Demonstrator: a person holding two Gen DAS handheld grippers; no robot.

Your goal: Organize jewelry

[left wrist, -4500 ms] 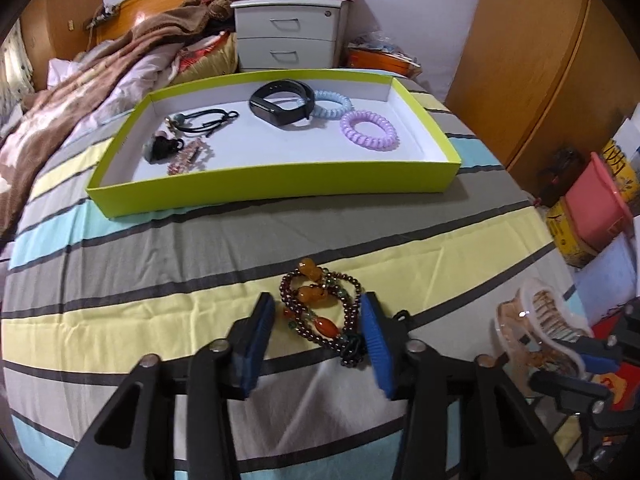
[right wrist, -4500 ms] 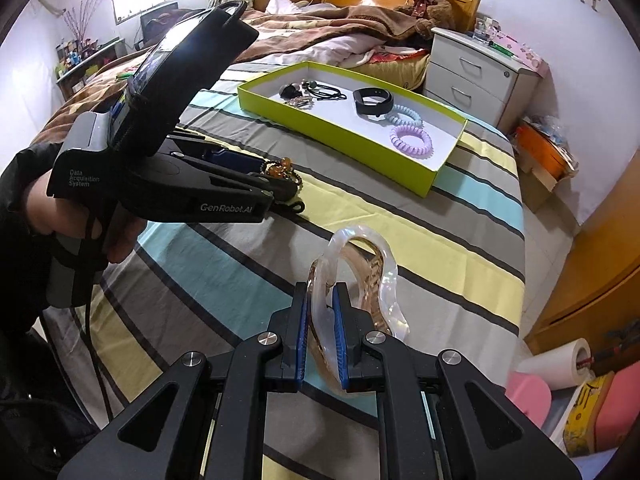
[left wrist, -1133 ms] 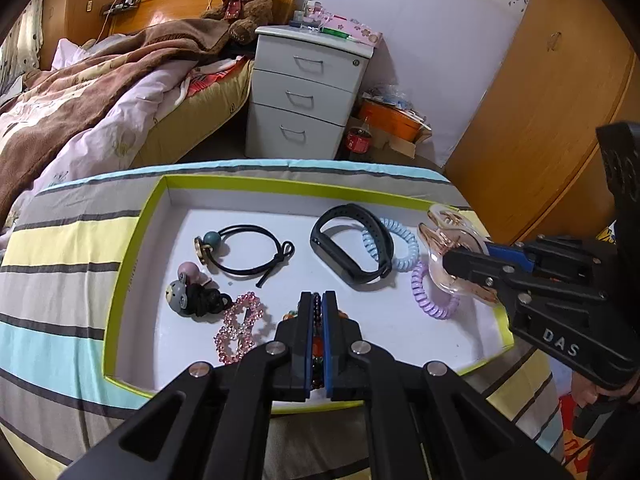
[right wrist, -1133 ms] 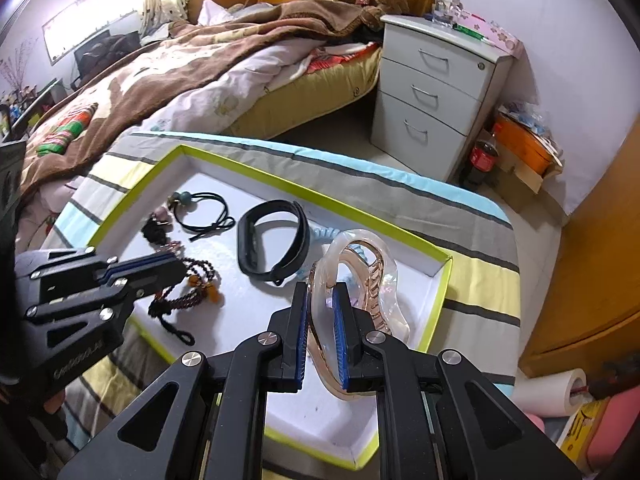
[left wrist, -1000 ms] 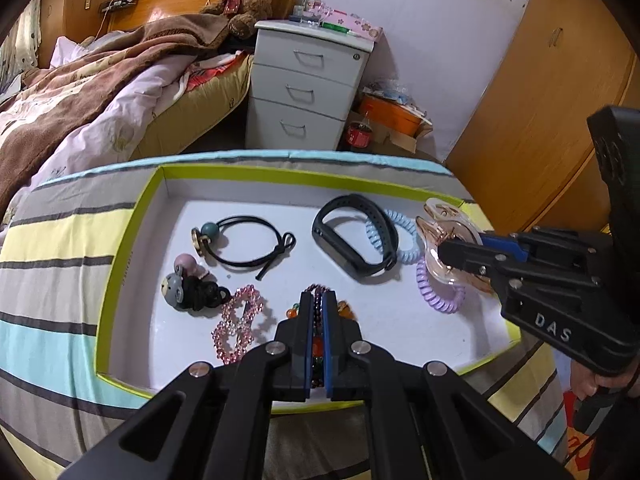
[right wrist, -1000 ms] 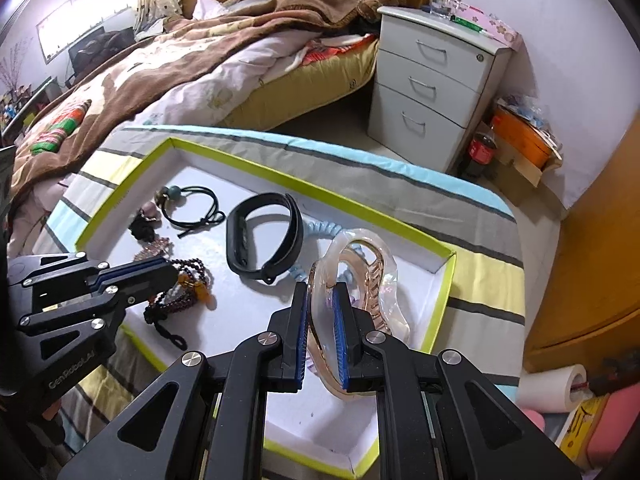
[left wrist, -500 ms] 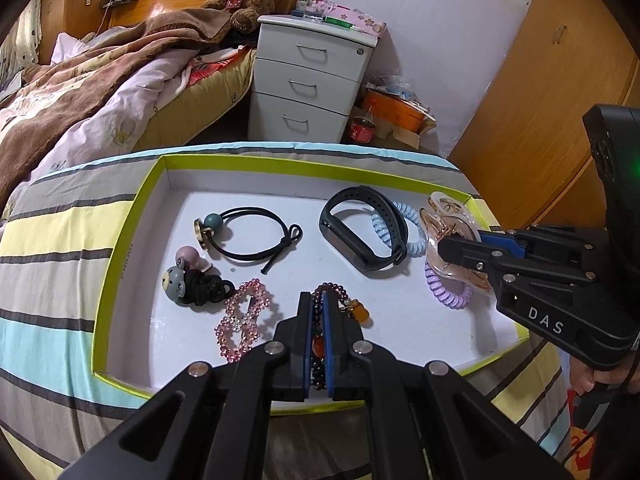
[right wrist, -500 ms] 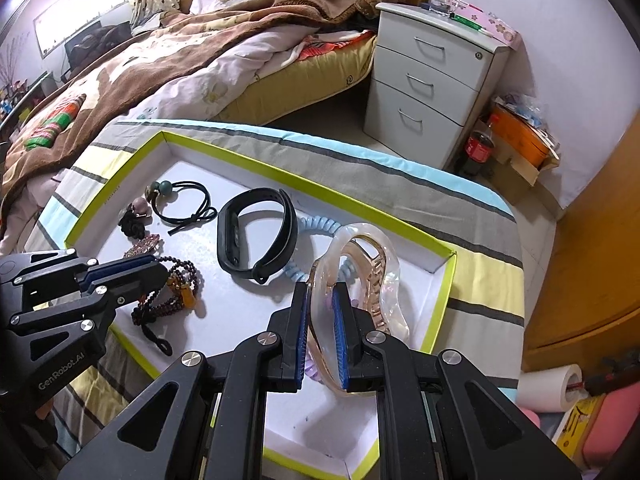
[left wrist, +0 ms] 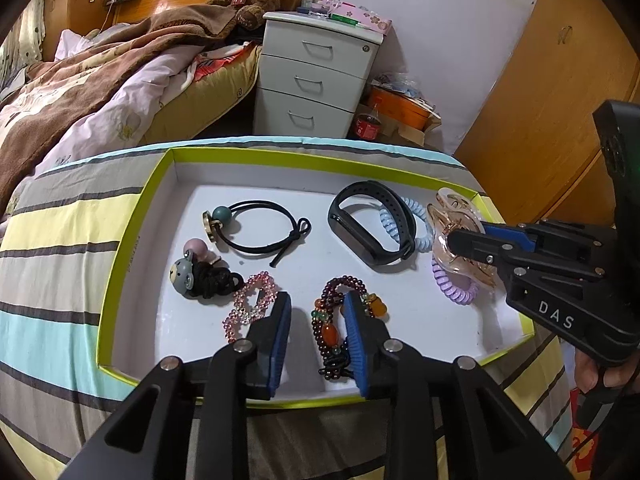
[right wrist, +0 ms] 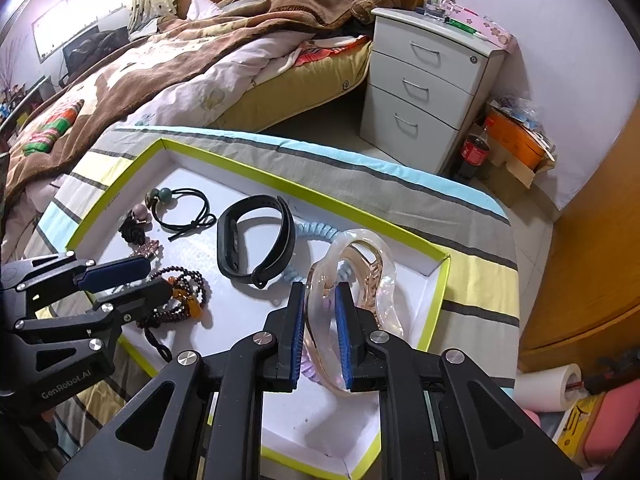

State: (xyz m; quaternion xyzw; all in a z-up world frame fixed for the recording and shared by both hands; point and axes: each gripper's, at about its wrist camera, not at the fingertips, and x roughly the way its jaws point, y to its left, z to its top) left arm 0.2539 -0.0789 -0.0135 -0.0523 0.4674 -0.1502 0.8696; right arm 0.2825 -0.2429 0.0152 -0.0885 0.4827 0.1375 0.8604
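Observation:
A lime-edged tray [left wrist: 120, 264] with a white floor lies on the striped bedcover. My left gripper [left wrist: 316, 320] is open over its near part, jaws apart; the dark bead bracelet [left wrist: 336, 320] with amber beads lies on the tray floor by the right finger. It also shows in the right wrist view [right wrist: 180, 300]. My right gripper [right wrist: 318, 336] has opened a little around the translucent pink hair claw [right wrist: 356, 280], which still stands between its pads over the tray's right end, above the purple coil tie [left wrist: 456, 288].
In the tray lie a black wristband [left wrist: 368, 228], a light blue coil tie [left wrist: 416, 232], a black hair tie with a bead [left wrist: 256, 224], a grey bear hair tie [left wrist: 200, 276] and a pink bead bracelet [left wrist: 248, 304]. A white drawer unit [left wrist: 316, 80] and a bed stand behind.
My left gripper has opened and let go of the dark bead bracelet, which now lies in the tray. My right gripper's jaws have parted slightly around the hair claw.

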